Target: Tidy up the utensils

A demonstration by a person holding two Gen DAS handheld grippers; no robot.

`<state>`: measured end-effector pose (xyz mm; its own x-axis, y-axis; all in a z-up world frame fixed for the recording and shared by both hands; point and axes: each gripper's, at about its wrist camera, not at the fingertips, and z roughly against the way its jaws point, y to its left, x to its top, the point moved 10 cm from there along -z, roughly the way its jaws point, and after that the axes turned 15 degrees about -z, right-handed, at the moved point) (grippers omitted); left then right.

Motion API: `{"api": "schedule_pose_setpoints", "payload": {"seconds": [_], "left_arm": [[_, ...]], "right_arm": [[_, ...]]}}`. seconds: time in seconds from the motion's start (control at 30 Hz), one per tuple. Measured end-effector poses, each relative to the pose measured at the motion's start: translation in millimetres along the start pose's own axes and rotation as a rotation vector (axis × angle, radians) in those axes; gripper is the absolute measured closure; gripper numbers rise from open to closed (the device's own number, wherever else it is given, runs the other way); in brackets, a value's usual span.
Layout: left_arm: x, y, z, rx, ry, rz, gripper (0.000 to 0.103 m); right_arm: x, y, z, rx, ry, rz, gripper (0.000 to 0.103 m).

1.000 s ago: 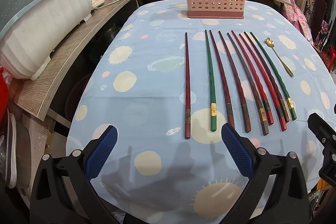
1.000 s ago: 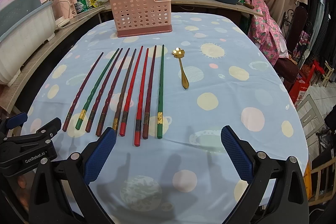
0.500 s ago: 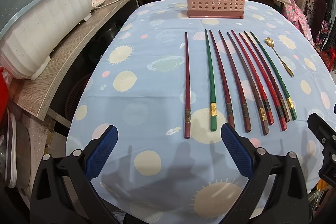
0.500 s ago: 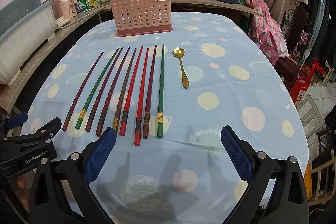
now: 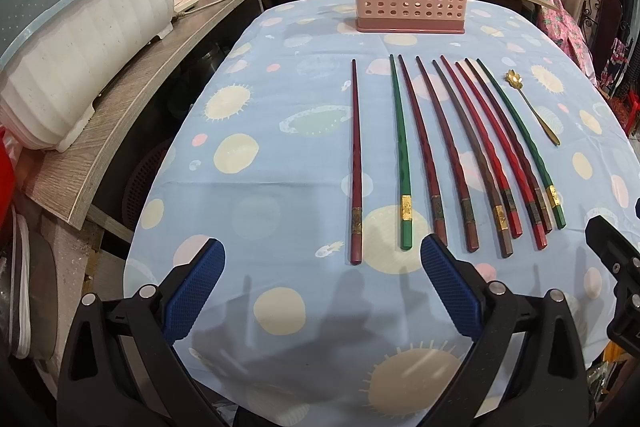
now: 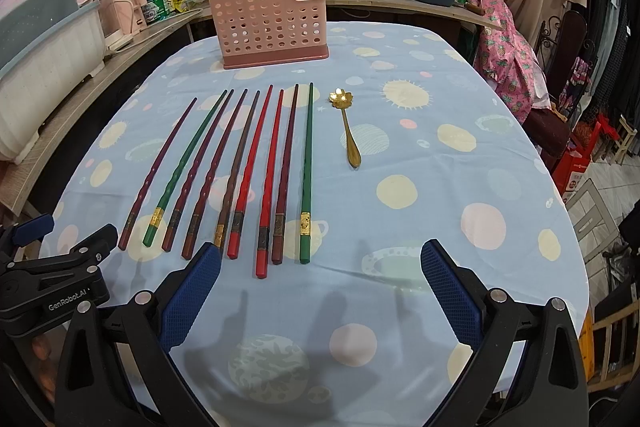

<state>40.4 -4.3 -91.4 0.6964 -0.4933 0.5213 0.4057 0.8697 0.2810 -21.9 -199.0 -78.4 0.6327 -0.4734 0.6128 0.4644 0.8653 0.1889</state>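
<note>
Both grippers — left gripper point(image 5: 320, 275) and right gripper point(image 6: 320, 277) — hover wide open, holding nothing. The chopsticks point(image 6: 240, 171) lie packed side by side before the pink holder point(image 6: 272, 23), gold spoon point(image 6: 347, 127) just beside — pinching one could easily drag its neighbour along.

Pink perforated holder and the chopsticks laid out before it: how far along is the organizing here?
Nothing looks done: the pink perforated plastic holder shows no utensils in it. Nothing is in hand: the left gripper and right gripper are both open above the tablecloth. All is left: nine red, brown and green chopsticks and the gold flower-shaped spoon lie on the table.
</note>
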Motion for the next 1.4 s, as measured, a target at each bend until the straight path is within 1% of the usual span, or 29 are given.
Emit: {"api": "schedule_pose_setpoints", "payload": {"seconds": [0.63,0.83,0.93,1.07,1.13,1.2,1.23,1.27,1.4], "left_arm": [[1,0,-3,-0.009,0.002,0.005,0.009],[4,13,-16,-0.027,0.014,0.055,0.009],[8,16,-25,-0.026,0.014,0.056,0.009],[10,18,-40,-0.037,0.035,0.058,0.010],[10,18,-46,-0.050,0.048,0.058,0.016],[8,16,-54,-0.074,0.072,0.059,0.025],[6,16,-56,-0.081,0.081,0.060,0.027],[5,15,-58,-0.090,0.090,0.062,0.031],[1,12,-62,-0.126,0.107,0.067,0.037]], "right_arm": [[0,0,0,0.000,0.001,-0.002,0.007],[7,-9,-8,-0.003,0.009,-0.038,0.007],[14,-12,-14,-0.007,0.009,-0.041,0.007],[23,-15,-22,-0.013,0.004,-0.046,0.007],[27,-18,-27,-0.021,0.002,-0.048,0.007],[32,-22,-33,-0.029,0.001,-0.054,0.007],[35,-23,-35,-0.032,0.001,-0.057,0.007],[37,-25,-38,-0.034,-0.001,-0.061,0.007],[48,-30,-47,-0.045,-0.006,-0.067,0.009]]}}
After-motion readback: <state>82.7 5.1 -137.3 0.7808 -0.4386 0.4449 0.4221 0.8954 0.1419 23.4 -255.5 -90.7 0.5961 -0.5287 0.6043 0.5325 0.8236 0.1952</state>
